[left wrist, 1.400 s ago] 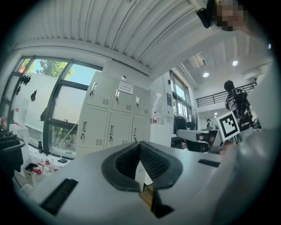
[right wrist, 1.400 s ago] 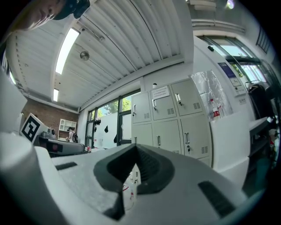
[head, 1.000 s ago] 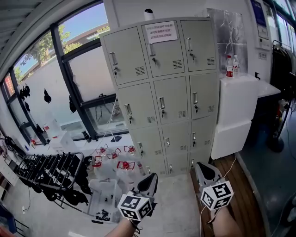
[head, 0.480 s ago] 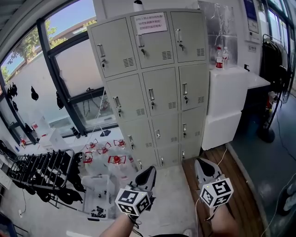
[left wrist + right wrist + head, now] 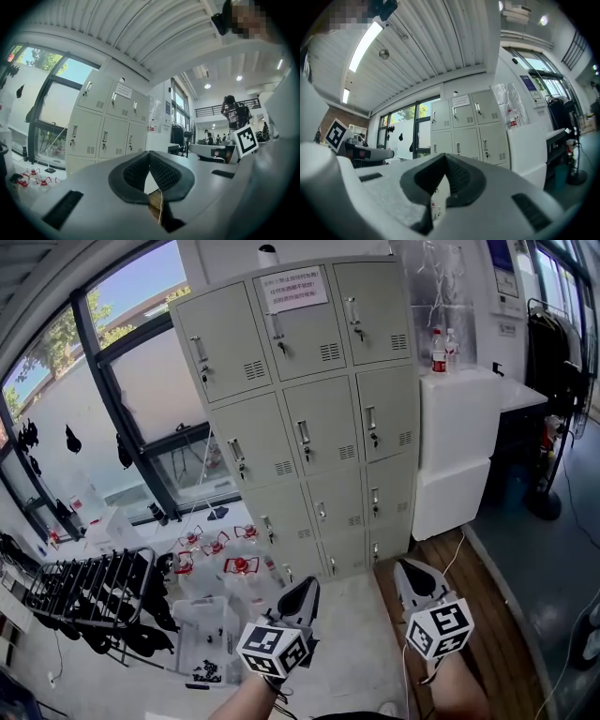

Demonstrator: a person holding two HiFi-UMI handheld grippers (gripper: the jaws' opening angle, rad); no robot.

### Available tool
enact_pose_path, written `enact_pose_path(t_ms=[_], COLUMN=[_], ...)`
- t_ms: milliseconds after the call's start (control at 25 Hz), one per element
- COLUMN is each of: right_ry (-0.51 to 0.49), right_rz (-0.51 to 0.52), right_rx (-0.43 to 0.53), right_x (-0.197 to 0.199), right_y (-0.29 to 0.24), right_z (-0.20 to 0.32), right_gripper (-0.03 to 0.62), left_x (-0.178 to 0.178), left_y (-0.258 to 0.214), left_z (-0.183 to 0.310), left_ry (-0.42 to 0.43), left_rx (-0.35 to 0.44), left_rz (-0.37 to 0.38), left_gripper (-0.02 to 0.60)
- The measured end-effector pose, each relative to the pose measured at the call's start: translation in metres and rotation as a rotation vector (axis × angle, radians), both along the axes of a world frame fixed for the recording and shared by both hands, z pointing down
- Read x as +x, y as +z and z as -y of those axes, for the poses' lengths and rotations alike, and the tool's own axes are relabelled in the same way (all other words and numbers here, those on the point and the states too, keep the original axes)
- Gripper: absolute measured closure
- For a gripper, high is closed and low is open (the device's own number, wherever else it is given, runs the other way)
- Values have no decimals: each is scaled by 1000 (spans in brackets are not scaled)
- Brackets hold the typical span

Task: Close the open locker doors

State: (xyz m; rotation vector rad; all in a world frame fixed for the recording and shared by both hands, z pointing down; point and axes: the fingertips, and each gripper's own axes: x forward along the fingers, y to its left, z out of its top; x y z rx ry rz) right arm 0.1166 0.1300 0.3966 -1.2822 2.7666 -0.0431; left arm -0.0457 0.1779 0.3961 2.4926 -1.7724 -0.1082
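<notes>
Head view has the grey locker bank standing against the wall between the window and a white cabinet. Every one of its doors that shows sits flush with its neighbours, handles in line, none swung out. A paper notice is stuck on the top middle door. The lowest left door is partly behind red-capped jugs on the floor, so its seam cannot be read. As far as can be seen, the doors lie shut as the task wants; what shut them one moment does not tell.

The left hand-held gripper and the right hand-held gripper are held low, well apart from the lockers. Each has its jaws pressed together with nothing between them, as both gripper views confirm.

My judgement is that what matters here is checking. The seams along the bottom row, especially behind the jugs, would need a nearer look. Any door found ajar would want a flat push with closed tips near its handle edge, not its hinge.
</notes>
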Motion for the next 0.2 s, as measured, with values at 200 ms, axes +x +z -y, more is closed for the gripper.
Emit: enact_pose_path(t_ms=[200], right_ry=[-3], right_rz=[-2], right_rx=[-3], right_x=[3], right_y=[2], right_z=[0], right_gripper=[592], left_x=[1], left_y=[1], left_z=[0], left_ry=[-9], left_rx=[0], left_rz=[-7], left_gripper=[578])
